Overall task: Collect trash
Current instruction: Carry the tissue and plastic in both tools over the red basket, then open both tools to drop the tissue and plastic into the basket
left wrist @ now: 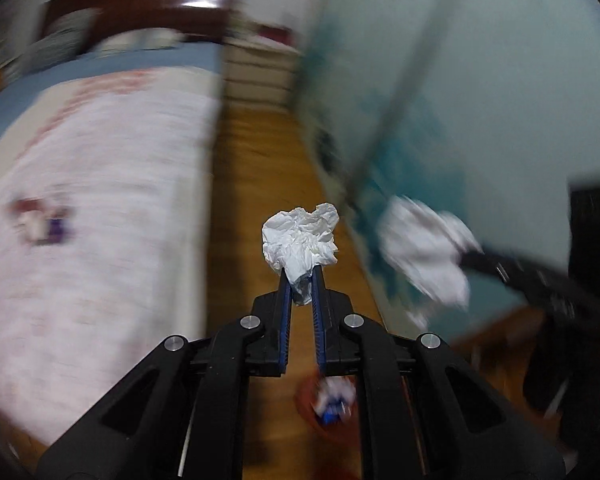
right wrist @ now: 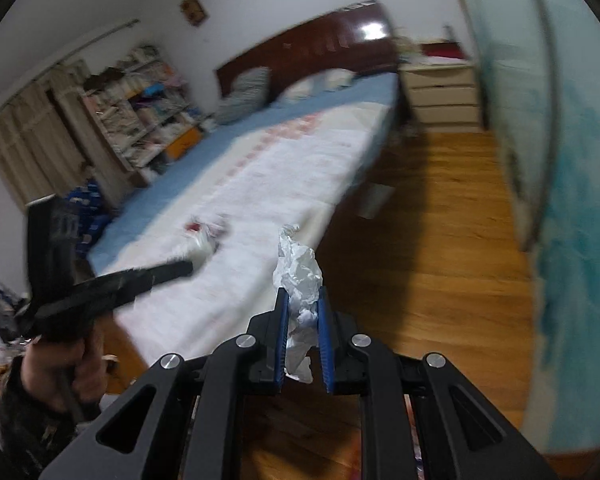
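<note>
My left gripper [left wrist: 301, 276] is shut on a crumpled white paper ball [left wrist: 300, 240], held in the air over the wooden floor beside the bed. My right gripper [right wrist: 302, 300] is shut on a second crumpled white paper [right wrist: 298, 276], held near the bed's edge. In the left wrist view the right gripper [left wrist: 464, 258] shows blurred at right with its paper [left wrist: 424, 248]. In the right wrist view the left gripper [right wrist: 190, 266] shows at left, over the bed, with its paper [right wrist: 202, 248]. Below my left gripper sits a reddish bin [left wrist: 328, 400] holding wrappers.
A bed [right wrist: 260, 184] with a white and pink cover fills the left. Small red and purple scraps [left wrist: 40, 220] lie on it. A teal wall [right wrist: 572, 200] runs along the right. A white drawer unit [right wrist: 444, 96] stands at the far end of the floor strip.
</note>
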Demonstrator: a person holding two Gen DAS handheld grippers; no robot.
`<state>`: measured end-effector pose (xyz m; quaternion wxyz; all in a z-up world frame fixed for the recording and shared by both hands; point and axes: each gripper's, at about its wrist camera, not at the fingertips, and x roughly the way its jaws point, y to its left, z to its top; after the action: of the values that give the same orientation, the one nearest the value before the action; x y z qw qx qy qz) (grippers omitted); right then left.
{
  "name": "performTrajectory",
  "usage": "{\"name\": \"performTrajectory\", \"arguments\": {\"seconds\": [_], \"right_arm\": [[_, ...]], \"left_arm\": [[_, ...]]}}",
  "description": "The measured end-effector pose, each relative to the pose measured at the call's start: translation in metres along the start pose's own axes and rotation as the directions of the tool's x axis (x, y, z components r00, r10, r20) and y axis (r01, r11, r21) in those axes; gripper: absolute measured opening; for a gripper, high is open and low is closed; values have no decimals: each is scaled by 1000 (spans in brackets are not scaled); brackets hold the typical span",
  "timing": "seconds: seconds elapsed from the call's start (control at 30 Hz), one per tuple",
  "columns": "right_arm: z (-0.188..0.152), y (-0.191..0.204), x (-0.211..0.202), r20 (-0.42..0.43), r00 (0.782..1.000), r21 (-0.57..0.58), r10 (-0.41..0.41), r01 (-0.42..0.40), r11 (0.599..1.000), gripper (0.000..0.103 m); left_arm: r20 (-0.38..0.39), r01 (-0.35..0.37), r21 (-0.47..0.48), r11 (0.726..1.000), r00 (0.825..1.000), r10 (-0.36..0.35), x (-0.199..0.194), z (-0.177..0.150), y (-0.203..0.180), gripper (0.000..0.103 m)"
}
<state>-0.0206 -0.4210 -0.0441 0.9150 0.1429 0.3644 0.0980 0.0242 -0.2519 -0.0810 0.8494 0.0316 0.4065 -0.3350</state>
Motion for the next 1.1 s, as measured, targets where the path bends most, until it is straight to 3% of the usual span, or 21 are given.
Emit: {"name": "performTrajectory", "arguments": {"seconds": [0.07, 0.17, 0.33, 0.5, 0.77, 0.8, 0.83, 0.87, 0.93, 0.97, 1.1], "right_arm": [[-20, -25, -10, -33, 997, 16, -75, 76, 997, 17], [-60, -65, -15, -93, 986, 60, -142, 148, 987, 17], [-143, -132, 3, -239, 959, 207, -152, 204, 957, 17], [-205, -159, 21, -321, 939, 273, -127, 220, 937, 17], [-206, -159, 34, -336, 935, 260, -116, 211, 942, 19], [-204, -160, 35, -335, 934, 255, -121, 213, 943, 25], [-202, -158, 36, -333, 934, 249, -130, 220, 943, 37], [-203, -160, 36, -334, 931, 243, -147, 236, 941, 43], [-202, -162, 33, -337, 928, 265, -156, 253, 931, 45], [-203, -166, 32, -339, 927, 278, -160, 261, 924, 45], [-207, -178, 28, -335, 923, 306, -187, 295, 905, 46]], "left_arm": [[-73, 75, 96, 993, 995, -68, 28, -23, -44, 10], [-170, 139, 128, 982, 979, -117, 68, -50, -75, 10], [-298, 128, 124, 984, 951, -86, 131, -101, -99, 9], [-382, 68, 83, 994, 924, -31, 164, -134, -93, 10], [-397, 63, 96, 993, 918, -20, 169, -131, -107, 10], [-398, 63, 102, 993, 917, -17, 173, -131, -108, 10], [-398, 60, 109, 992, 917, -12, 176, -134, -110, 10], [-398, 54, 116, 992, 917, -4, 176, -135, -110, 15], [-407, 39, 116, 992, 913, 11, 176, -136, -110, 42], [-403, 31, 112, 993, 915, 16, 174, -137, -108, 62], [-387, 16, 107, 994, 921, 27, 169, -136, -104, 64]]}}
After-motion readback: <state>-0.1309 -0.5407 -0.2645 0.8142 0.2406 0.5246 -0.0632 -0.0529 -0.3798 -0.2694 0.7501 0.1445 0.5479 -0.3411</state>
